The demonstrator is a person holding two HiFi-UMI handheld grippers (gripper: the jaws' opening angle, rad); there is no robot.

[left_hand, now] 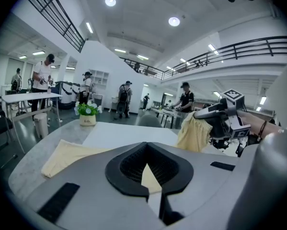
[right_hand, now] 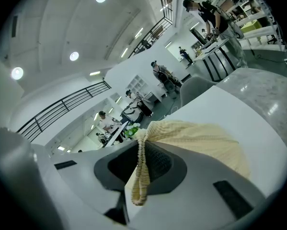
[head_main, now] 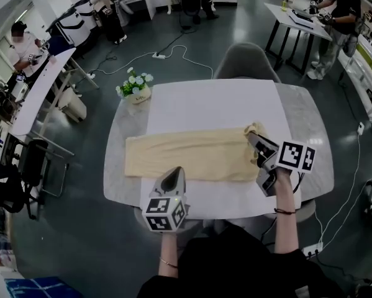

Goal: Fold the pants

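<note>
Both grippers are clamped on the cream pants, which lie stretched across the white table. My right gripper pinches the elastic waistband and holds that end raised off the table. My left gripper nips the near edge, partway along the legs.

Head view looks down; gripper views skim, seemingly level, across table.
</note>
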